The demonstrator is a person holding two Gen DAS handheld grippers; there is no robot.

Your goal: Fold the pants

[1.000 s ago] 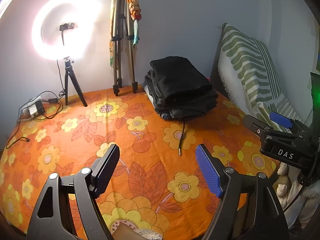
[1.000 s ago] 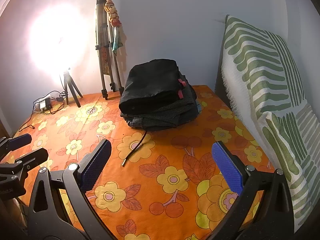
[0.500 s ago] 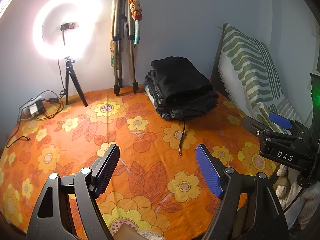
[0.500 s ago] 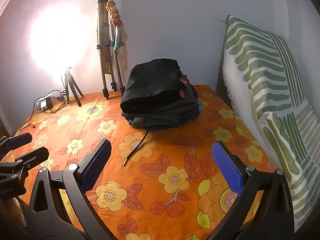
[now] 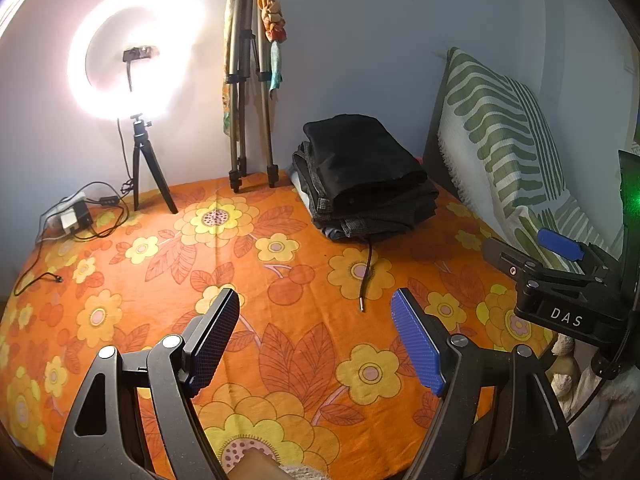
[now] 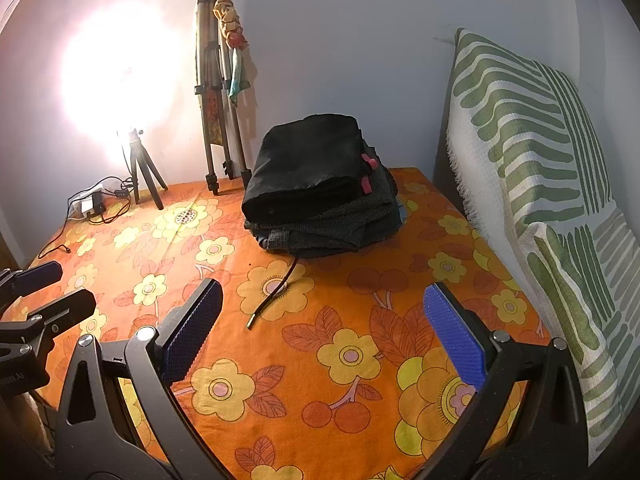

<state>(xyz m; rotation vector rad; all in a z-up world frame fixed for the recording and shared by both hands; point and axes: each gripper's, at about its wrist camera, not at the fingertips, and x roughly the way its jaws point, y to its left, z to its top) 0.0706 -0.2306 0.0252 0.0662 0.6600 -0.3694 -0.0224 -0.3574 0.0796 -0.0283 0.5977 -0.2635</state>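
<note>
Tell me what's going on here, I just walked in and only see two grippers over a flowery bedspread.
A person holds both grippers above the orange floral cloth, and neither is handling anything. The left gripper and right gripper both stand open with nothing between their pads. A stack of folded dark pants sits near the wall, apart from both grippers, with a drawstring trailing out from under it. A lit ring light and a folded tripod stand at the wall.

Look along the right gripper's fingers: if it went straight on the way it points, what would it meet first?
Probably the orange flowered cloth, since the right gripper tilts downward with open jaws. The black cord end lies slightly left of that line; the folded pants stack sits farther back.
</note>
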